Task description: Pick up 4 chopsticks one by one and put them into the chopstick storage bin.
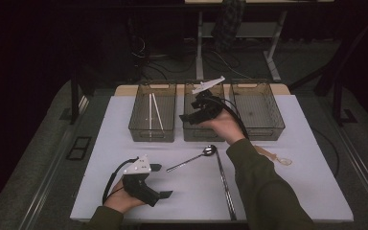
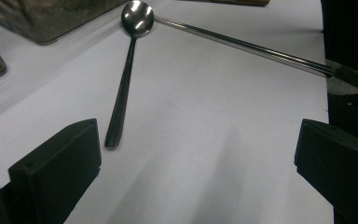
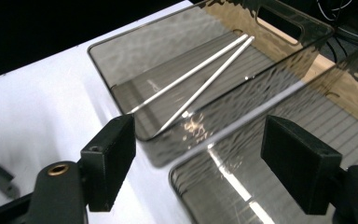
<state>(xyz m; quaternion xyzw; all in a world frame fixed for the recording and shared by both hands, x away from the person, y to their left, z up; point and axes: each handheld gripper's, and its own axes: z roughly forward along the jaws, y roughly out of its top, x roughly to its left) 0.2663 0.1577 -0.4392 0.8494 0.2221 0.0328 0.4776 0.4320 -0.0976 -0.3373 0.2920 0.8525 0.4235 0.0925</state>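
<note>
Over the middle bin (image 1: 190, 134), right gripper (image 1: 190, 117) jaws spread, empty; left gripper (image 1: 159, 181) jaws spread near spoon (image 2: 126, 79); no legible writing

Dim lab: desk frames (image 1: 199, 43), cables (image 1: 143, 52)

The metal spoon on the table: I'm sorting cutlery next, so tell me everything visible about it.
The metal spoon is polished steel, with a round, shiny bowl and a long, slim, dark-looking handle. It lies flat on the white table, in front of the middle bin, bowl toward the bins, handle slanting back toward the left gripper. Its bowl sits at the tip of the metal chopsticks; contact is unclear. No gripper holds it.
</note>
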